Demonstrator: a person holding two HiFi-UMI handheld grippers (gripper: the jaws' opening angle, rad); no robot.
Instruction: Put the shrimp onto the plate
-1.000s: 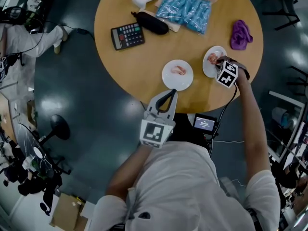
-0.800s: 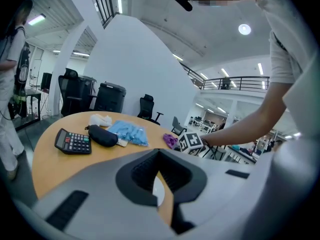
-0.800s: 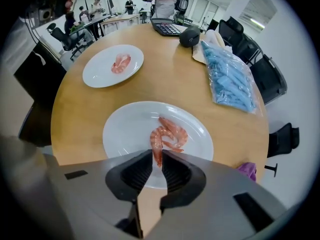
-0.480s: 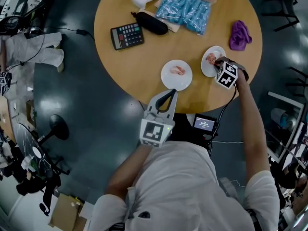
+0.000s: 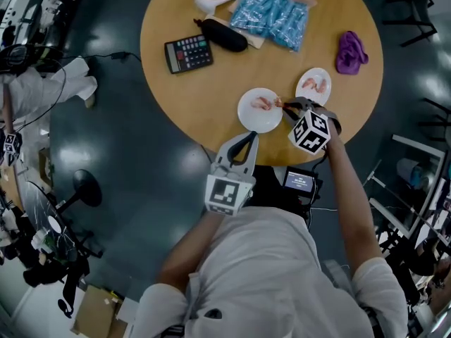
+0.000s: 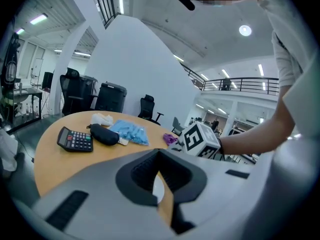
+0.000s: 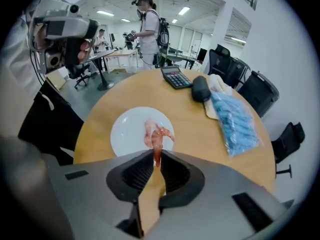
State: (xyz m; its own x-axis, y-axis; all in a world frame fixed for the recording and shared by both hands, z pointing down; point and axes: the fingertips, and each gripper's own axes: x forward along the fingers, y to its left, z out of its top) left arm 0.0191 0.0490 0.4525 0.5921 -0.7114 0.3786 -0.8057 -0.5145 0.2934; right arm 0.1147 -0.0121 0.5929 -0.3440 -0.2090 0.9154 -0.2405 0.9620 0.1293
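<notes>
While the right gripper hangs at the edge of the near plate, the head view shows its jaws pinched on a thin pink-orange shrimp. Two white plates sit on the table: the near one holds one pale shrimp, and the far plate carries more pink (how many, I cannot tell).

Left gripper view: the left gripper is closed narrow and holds nothing.

Right gripper view: the jaws clamp one end of the red-orange shrimp, which sticks out over the near plate beside the pale shrimp.
</notes>
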